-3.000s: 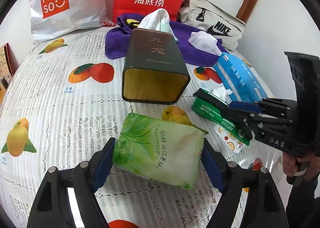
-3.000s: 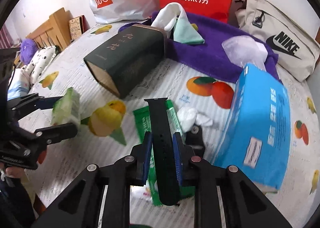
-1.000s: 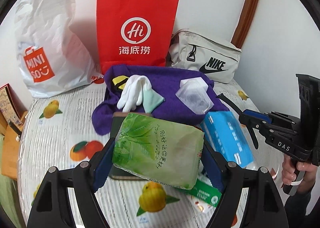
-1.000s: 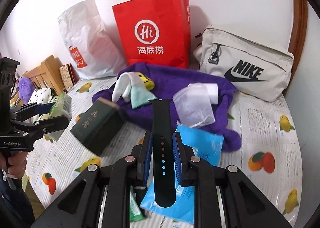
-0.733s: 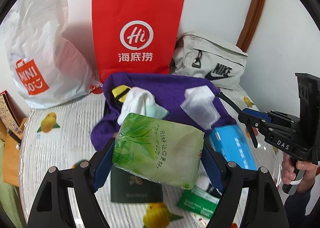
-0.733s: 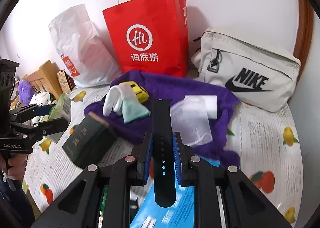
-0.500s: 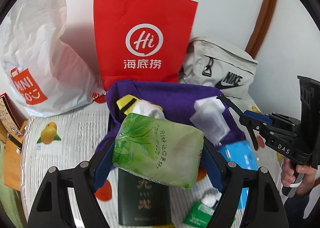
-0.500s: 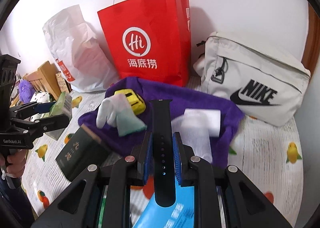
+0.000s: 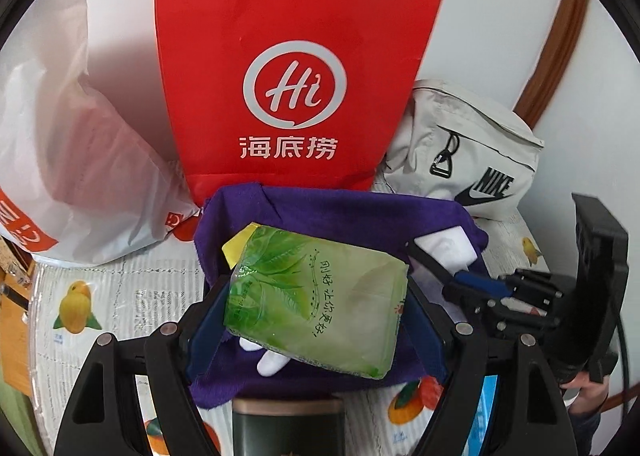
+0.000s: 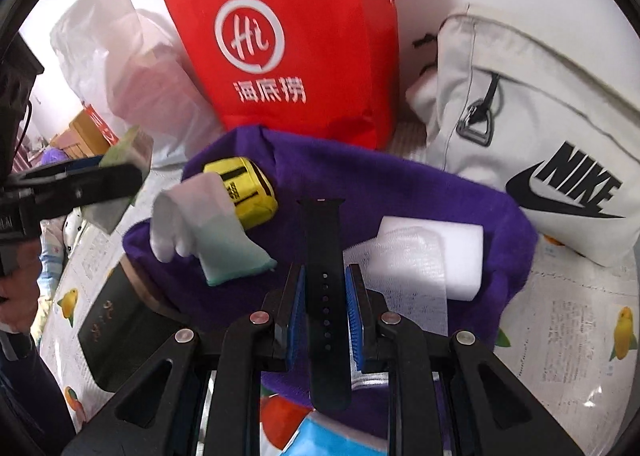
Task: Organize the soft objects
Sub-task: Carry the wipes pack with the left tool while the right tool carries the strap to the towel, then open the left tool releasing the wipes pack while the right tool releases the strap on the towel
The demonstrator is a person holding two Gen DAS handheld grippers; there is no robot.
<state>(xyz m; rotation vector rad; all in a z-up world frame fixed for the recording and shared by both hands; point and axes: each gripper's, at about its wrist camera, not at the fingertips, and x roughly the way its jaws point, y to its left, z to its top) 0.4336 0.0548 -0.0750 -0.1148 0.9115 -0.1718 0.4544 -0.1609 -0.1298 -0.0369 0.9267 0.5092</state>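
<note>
My left gripper [image 9: 316, 306] is shut on a green tissue pack [image 9: 316, 292] and holds it in the air over the purple towel [image 9: 344, 212]. My right gripper [image 10: 323, 288] is shut on a black watch strap [image 10: 325, 280], also above the purple towel [image 10: 360, 180]. On the towel lie a white glove [image 10: 188, 212], a pale green cloth [image 10: 230, 252], a yellow pouch [image 10: 248, 186], a white foam block [image 10: 452, 248] and white gauze [image 10: 404, 268]. The left gripper with the pack shows at the left of the right wrist view [image 10: 116, 184].
Behind the towel stand a red Hi paper bag [image 9: 288, 76], a white plastic bag [image 9: 76, 160] and a beige Nike bag [image 9: 472, 164]. A dark green tin [image 10: 120, 320] lies in front of the towel. A blue tissue pack [image 10: 336, 440] lies below. The fruit-print cloth [image 10: 568, 336] covers the surface.
Both grippers have lifted their items off the cloth and moved forward toward the purple towel and the bags. The grips have not changed.
</note>
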